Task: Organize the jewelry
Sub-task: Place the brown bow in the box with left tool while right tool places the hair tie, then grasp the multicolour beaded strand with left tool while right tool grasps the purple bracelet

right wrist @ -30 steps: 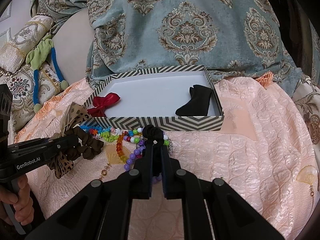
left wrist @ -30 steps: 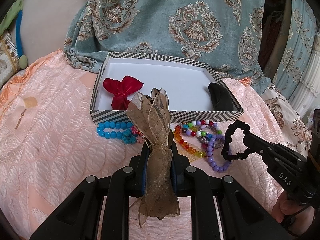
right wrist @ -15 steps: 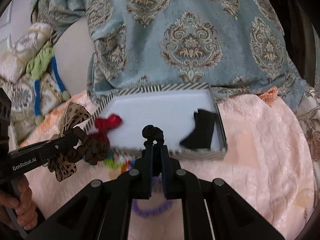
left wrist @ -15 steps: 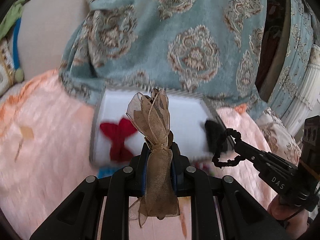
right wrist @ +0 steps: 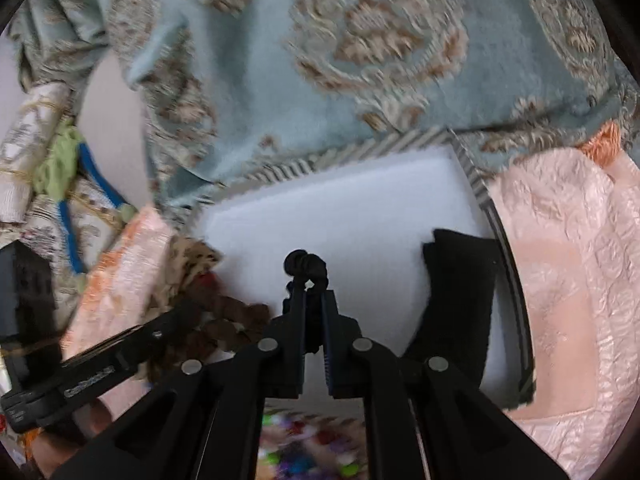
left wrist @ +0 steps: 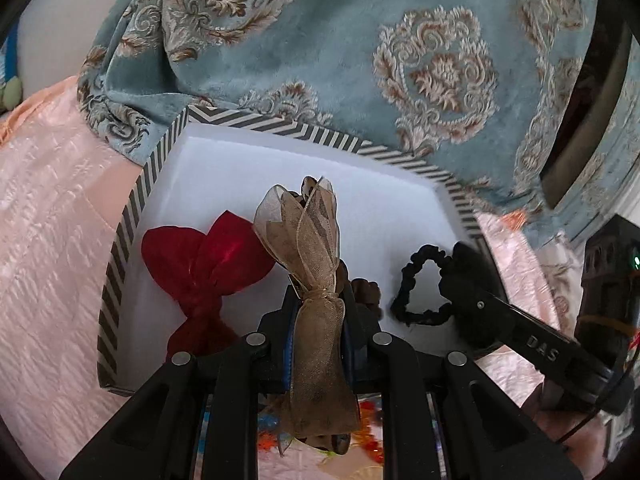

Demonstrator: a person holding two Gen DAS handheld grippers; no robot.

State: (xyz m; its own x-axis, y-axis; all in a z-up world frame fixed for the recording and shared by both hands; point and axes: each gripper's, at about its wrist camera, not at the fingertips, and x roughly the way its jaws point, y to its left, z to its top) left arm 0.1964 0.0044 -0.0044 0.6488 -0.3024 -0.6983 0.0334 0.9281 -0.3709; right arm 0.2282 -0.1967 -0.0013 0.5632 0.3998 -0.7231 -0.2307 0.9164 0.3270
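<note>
My left gripper is shut on a brown sheer ribbon bow with a brown scrunchie and holds it over the white striped-rim box. A red bow lies in the box at left. My right gripper is shut on a black scrunchie, which also shows in the left wrist view, over the box interior. A black fabric piece lies in the box at right.
Colourful bead bracelets lie on the pink quilt in front of the box, mostly hidden under the grippers. A teal patterned blanket rises behind the box. Cushions and a green-and-blue cord lie far left.
Both grippers have moved forward from above the beads on the quilt to over the box, each still holding its item. The right wrist view is motion-blurred.
</note>
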